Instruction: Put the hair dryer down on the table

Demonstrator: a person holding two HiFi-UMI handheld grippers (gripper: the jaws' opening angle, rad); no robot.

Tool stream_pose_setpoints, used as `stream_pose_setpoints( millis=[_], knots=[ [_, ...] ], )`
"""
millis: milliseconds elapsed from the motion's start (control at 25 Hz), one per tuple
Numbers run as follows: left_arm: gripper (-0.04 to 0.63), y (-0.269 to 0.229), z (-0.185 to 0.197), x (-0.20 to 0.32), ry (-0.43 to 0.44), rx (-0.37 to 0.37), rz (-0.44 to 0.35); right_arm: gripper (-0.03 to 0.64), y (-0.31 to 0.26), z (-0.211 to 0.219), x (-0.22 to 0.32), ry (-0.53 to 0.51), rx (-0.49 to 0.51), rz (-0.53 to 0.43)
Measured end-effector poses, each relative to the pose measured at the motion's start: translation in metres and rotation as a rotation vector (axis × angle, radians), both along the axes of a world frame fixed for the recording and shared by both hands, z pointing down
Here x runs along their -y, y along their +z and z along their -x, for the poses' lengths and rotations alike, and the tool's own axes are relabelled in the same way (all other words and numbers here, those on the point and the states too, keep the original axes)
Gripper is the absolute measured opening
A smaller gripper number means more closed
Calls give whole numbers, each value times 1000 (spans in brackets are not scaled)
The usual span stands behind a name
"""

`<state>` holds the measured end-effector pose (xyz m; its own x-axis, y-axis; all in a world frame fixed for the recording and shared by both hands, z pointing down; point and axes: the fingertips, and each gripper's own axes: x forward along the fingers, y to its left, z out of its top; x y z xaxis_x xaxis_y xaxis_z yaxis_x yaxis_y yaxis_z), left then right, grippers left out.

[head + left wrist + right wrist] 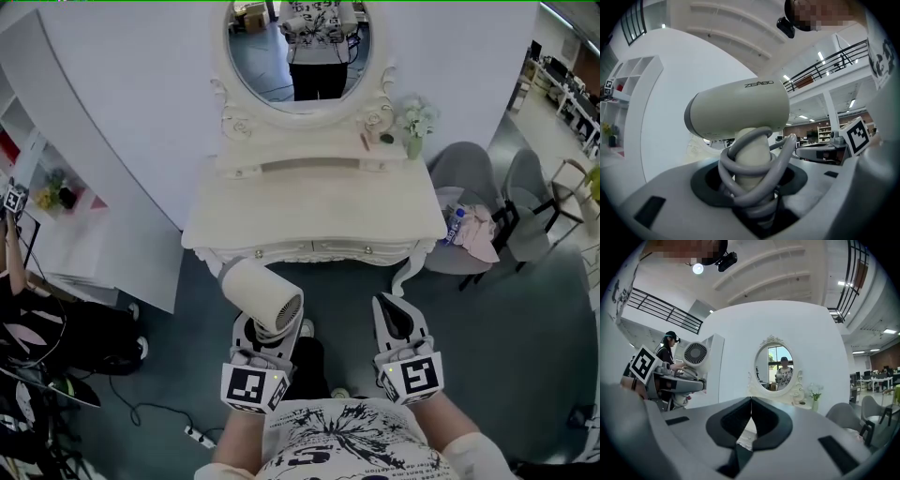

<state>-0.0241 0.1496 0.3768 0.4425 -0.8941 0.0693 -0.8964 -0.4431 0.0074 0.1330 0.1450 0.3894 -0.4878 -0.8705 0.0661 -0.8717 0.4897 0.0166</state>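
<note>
Left gripper clamps the dryer by its cord-wrapped handle, just before the table. Right gripper, beside it, is closed and empty.

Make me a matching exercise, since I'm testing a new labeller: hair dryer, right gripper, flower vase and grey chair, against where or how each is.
1 hair dryer
2 right gripper
3 flower vase
4 grey chair

A on the table's far right corner
B shut and empty
C on the floor, right of the table
D held by the left gripper

Pairs: 1-D, 2-B, 3-A, 4-C
</note>
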Motion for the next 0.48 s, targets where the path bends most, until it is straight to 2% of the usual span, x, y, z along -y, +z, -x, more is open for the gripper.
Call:
stream_pose_setpoints(
  millis=[280, 480],
  knots=[
    [232, 2, 23, 104, 42, -10, -7, 17, -1, 22, 93, 51, -1, -7],
    [232, 4, 43, 187, 104, 24, -3, 18, -5, 51, 174, 82, 6, 0]
  ],
)
